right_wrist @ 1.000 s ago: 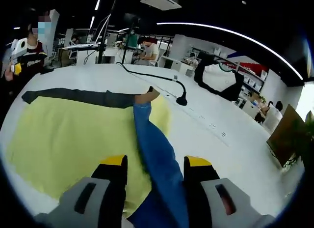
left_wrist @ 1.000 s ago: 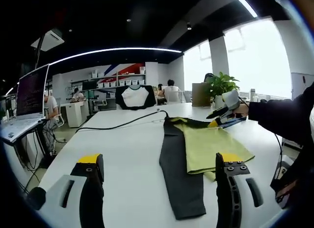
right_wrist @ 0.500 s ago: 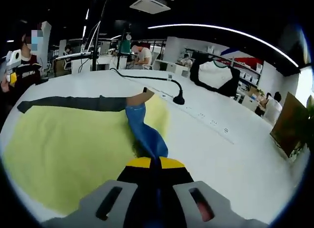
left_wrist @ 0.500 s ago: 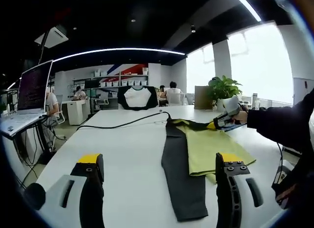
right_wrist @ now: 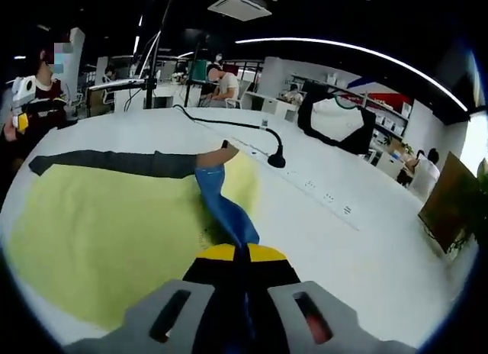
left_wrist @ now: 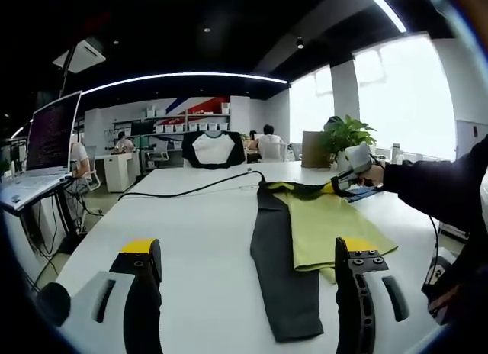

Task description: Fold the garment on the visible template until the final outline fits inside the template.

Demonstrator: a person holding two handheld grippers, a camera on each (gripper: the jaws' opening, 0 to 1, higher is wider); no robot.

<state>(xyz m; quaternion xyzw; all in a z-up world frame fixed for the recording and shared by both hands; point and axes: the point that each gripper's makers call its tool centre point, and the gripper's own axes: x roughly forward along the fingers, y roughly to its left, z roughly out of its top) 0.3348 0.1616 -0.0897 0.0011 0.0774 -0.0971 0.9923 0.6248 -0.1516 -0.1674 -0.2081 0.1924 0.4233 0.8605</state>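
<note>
In the left gripper view, the left gripper [left_wrist: 252,270] hung over the white table [left_wrist: 198,232] with its jaws spread wide and nothing between them, low in the frame. Just right of centre lay the garment [left_wrist: 305,239], a yellow body with a long dark sleeve running toward the camera. At the right edge the right gripper [left_wrist: 352,171] sat at the far end of the cloth, held by a dark-sleeved arm. A black cable [left_wrist: 191,191] snaked across the table behind the garment, a laptop [left_wrist: 46,144] stood at the upper left, a potted plant [left_wrist: 347,136] at the upper right, and a black-and-white shirt [left_wrist: 213,149] hung in the background. In the right gripper view, the jaws of the right gripper [right_wrist: 238,255] were pinched together on a blue sleeve [right_wrist: 223,205] at bottom centre, the yellow cloth [right_wrist: 99,239] spreading left of it and the cable [right_wrist: 229,129] ending in a plug just beyond. No template could be made out in either view.
</note>
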